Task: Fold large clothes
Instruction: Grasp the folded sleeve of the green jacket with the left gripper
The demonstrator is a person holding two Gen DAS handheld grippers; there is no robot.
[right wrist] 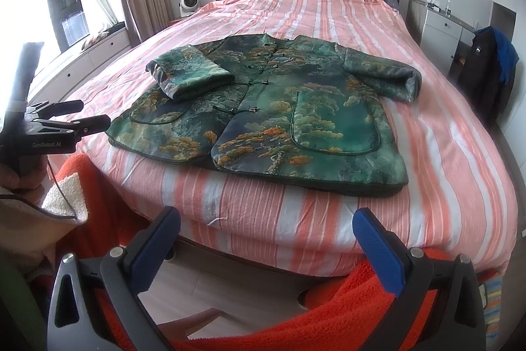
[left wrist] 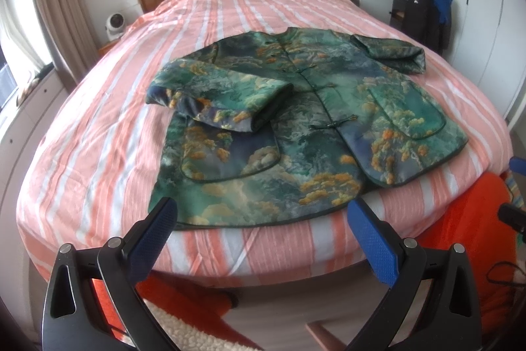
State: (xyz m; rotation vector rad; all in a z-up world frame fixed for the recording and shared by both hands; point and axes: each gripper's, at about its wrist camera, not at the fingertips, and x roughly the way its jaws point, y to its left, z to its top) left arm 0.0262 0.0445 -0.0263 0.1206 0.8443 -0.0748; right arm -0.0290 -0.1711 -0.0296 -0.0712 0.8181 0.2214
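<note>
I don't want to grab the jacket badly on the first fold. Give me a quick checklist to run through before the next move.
1. Left gripper open and empty: ok.
2. Right gripper open and empty: ok.
3. Green jacket lies front up on the bed, buttoned: ok.
4. Left sleeve folded across the body: ok.
5. Right sleeve folded in: not ok, it sticks out sideways.
6. Hem within reach near the bed edge: ok.
</note>
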